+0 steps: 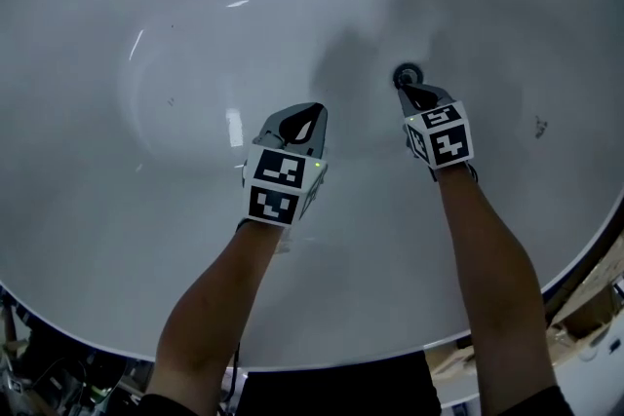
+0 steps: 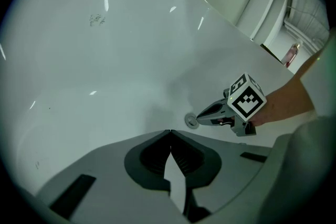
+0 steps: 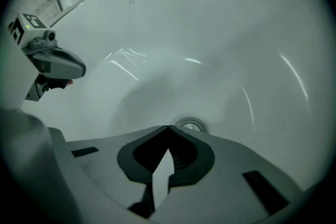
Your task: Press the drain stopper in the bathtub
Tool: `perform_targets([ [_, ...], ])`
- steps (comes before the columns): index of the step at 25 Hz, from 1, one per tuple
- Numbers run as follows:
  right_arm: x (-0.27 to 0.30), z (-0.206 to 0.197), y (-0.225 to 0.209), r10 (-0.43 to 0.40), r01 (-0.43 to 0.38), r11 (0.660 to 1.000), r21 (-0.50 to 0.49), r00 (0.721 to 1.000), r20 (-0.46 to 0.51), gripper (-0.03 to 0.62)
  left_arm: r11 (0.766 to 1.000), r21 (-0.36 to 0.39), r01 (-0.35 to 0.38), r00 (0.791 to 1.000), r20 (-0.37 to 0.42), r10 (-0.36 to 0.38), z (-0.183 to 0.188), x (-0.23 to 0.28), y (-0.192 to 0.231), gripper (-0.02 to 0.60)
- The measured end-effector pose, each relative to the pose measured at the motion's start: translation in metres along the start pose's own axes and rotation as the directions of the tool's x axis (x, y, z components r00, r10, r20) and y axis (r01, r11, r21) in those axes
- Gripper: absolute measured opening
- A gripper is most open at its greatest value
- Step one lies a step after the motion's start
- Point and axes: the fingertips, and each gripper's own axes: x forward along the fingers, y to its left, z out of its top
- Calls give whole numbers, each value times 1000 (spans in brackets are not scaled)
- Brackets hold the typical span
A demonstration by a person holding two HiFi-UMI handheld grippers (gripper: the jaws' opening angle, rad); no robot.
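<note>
**Pointing a shut right gripper point(image 1: 402, 88) at the drain of a white bathtub point(image 1: 146, 34)**

The smooth, glossy white oval bathtub fills nearly the whole head view. Its curved near rim runs along the bottom of that view, and faint dark specks mark its walls.

Two bare forearms reach over that near rim and down into the basin, the left forearm point(image 1: 210, 307) and the right forearm point(image 1: 492, 278). Each hand holds a grey plastic two-jaw gripper that carries a white cube with black square markers.

The left gripper point(image 1: 317, 107) hangs over the middle of the tub floor, well apart from the drain. In its own view its dark ribbed jaws point(image 2: 170, 131) are pressed together at the tips with nothing between them. Only a pale wedge of tub surface shows behind the tips.

The right gripper is farther in and to the right. Its jaws point(image 3: 168, 127) are likewise closed tip to tip and hold nothing.

The small round metal drain stopper point(image 1: 407, 74) sits in the tub floor, right of the middle and toward the far wall. It lies directly ahead of the right gripper's tip. The left gripper view shows that tip point(image 2: 199, 117) right at the stopper's point(image 2: 192, 121) edge. The right gripper view shows the ringed disc point(image 3: 190, 125) just beyond the closed jaws, partly hidden by them. I cannot tell whether the tip touches the stopper.
</note>
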Motion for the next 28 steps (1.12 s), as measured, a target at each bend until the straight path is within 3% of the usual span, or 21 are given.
perform_targets([
  [4, 12, -11, -11, -11, 9, 1000, -29, 999, -38, 14, 1000, -5, -13, 1000, -12, 13, -8, 3, 3, 14],
  [11, 15, -19, -40, -51, 53, 997, 49, 998, -44, 14, 1000, -1, -3, 1000, -19, 3, -7, 9, -15, 14],
  [18, 7, -27, -49, -72, 74, 997, 22, 995, -74, 15, 999, -51, -13, 1000, 22, 14, 12, 12, -39, 14],
  [23, 12, -29, -45, -93, 79, 990, -117, 989, -118, 18, 999, -37, -3, 1000, 2, 3, 7, 18, -42, 14],
  [28, 22, -27, -45, -67, 58, 996, -69, 989, -130, 18, 999, -38, -15, 1000, -10, 14, 8, 19, -31, 14],
])
